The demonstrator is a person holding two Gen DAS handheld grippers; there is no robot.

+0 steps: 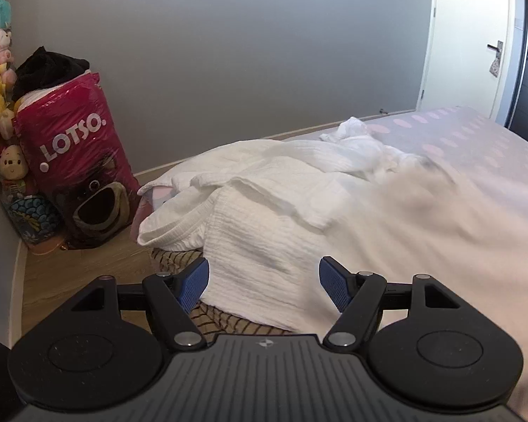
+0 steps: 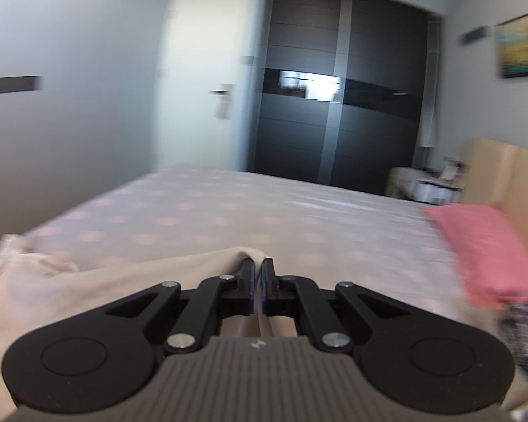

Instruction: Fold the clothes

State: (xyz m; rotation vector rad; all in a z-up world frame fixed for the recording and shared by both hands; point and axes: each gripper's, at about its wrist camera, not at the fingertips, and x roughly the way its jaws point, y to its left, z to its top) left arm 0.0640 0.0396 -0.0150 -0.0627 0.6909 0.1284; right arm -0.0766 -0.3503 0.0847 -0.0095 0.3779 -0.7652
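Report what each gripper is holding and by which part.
The right gripper is shut on a raised fold of the pale cloth. The left gripper is open above the white garment, holding nothing.

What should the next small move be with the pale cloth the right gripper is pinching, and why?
Probably carry the pinched edge out over the bed and lay it flat. The right gripper has its jaws shut on the pale garment, which trails off crumpled to its left. The left gripper is open above the white textured garment, holding nothing, so it could then take another edge.
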